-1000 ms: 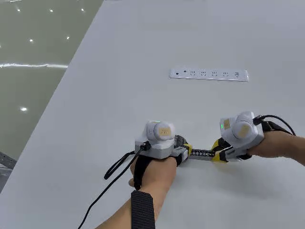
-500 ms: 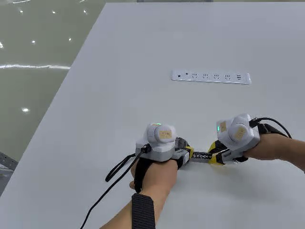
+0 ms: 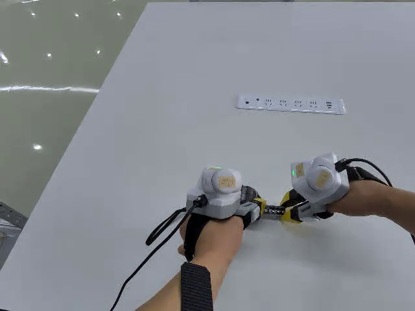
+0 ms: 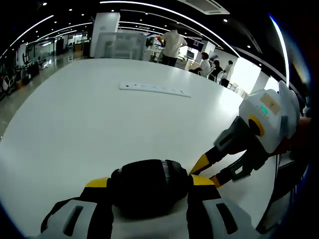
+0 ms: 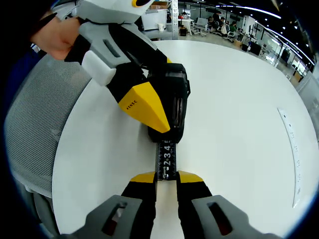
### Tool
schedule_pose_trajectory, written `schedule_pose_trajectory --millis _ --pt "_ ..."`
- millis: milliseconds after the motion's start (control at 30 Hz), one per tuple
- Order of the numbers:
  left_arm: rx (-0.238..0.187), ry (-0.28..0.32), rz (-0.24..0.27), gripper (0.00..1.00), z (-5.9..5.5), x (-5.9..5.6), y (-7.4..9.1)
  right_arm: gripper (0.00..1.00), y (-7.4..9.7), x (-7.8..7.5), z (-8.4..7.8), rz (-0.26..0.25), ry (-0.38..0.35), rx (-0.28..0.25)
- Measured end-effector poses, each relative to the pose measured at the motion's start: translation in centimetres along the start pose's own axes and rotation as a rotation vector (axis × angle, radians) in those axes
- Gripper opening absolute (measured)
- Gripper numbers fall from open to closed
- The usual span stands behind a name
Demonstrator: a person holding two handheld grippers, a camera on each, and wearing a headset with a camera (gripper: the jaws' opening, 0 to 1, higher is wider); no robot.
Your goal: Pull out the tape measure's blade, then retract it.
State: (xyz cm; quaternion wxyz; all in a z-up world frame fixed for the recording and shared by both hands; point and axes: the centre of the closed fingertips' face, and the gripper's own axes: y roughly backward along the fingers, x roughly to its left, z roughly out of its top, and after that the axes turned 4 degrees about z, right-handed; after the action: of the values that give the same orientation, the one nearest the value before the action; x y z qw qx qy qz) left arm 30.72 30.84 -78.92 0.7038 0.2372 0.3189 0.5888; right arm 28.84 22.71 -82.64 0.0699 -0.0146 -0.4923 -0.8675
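White table (image 3: 194,97), power strip (image 3: 290,103) at 12 o'clock.
Tape measure (image 5: 172,94) clamped by left gripper (image 3: 255,207); blade (image 5: 166,160), lying toward 3 o'clock, pinched shut by right gripper (image 5: 167,178).

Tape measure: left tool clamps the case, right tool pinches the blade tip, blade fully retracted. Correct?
No. The blade is not fully retracted: the right gripper view shows a short stretch out between the case and the right tool pinching it. The left tool does clamp the case.
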Motion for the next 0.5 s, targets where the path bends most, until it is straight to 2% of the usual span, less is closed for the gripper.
schedule_pose_trajectory --millis 500 --pt "0.001 0.002 -0.008 0.56 0.0 0.0 0.0 0.11 -0.7 -0.1 1.2 0.005 0.017 -0.003"
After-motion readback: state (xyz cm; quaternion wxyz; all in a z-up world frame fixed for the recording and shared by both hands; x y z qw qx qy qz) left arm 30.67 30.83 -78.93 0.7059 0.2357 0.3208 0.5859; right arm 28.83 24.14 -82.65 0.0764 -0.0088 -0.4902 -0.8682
